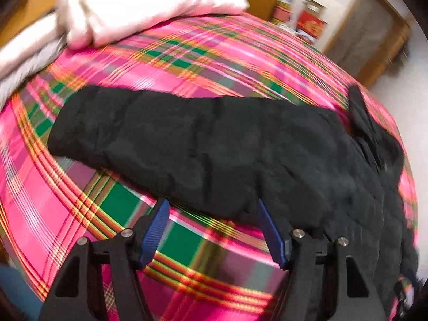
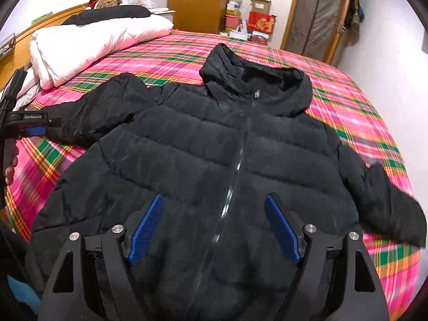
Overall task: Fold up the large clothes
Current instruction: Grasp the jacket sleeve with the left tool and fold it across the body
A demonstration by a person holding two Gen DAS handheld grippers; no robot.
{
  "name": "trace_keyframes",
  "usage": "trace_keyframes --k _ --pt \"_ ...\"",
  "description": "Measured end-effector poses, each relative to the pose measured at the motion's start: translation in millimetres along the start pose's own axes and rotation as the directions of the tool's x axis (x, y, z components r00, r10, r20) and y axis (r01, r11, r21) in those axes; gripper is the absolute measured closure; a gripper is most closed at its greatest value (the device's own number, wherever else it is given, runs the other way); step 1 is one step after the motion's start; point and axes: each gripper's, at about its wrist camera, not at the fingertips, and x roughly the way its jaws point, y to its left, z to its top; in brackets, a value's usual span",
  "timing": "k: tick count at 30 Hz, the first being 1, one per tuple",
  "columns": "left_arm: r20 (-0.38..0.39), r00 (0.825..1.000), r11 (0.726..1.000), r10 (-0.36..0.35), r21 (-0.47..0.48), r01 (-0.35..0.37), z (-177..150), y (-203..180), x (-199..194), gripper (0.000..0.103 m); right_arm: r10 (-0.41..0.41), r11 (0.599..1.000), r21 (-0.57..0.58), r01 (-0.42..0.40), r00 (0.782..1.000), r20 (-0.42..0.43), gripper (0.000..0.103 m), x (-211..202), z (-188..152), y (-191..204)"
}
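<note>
The right gripper [image 2: 214, 227] hangs over the lower front of the black puffer jacket [image 2: 203, 160], its ribbed blue pads [image 2: 145, 230] spread wide with nothing between them. The jacket lies face up and zipped on the bed, quilted in soft horizontal channels, the glossy zip [image 2: 230, 187] running up to the hood [image 2: 254, 80], which points toward the far edge. One sleeve [image 1: 160, 139] reaches toward the bed's left edge, the other [image 2: 388, 203] toward the right edge.

The left gripper [image 1: 214, 227] is also wide open and empty, its pads just short of that left sleeve's near edge; its view is smeared by motion. In the right wrist view its body carries a small white label reading "GenRobot.AI" [image 2: 32, 117], with a hand [image 2: 10, 165] half cut off at the frame edge.

The pink, green and orange plaid bedspread [image 2: 347, 101] has a satiny sheen. At the far left corner sits a folded white duvet [image 2: 93, 45]. Beyond the bed, red boxes [image 2: 260, 24] bear gold characters too small to read.
</note>
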Motion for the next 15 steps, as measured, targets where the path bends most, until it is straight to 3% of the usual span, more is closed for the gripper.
trace_keyframes --k 3,8,15 --pt "-0.016 1.0 0.99 0.019 -0.138 -0.021 7.8 29.5 15.8 0.037 0.0 1.0 0.017 0.0 1.0 0.015 0.025 9.5 4.6 -9.4" --pt "-0.033 0.998 0.951 0.049 -0.303 -0.057 14.2 70.0 38.9 0.04 -0.002 0.998 0.063 0.003 1.0 -0.017 0.025 25.9 -2.9 -23.7" --pt "0.048 0.993 0.956 0.11 -0.278 -0.093 29.2 73.9 55.3 0.04 0.019 0.995 0.095 -0.016 1.0 -0.025 0.025 32.8 -5.9 -33.6"
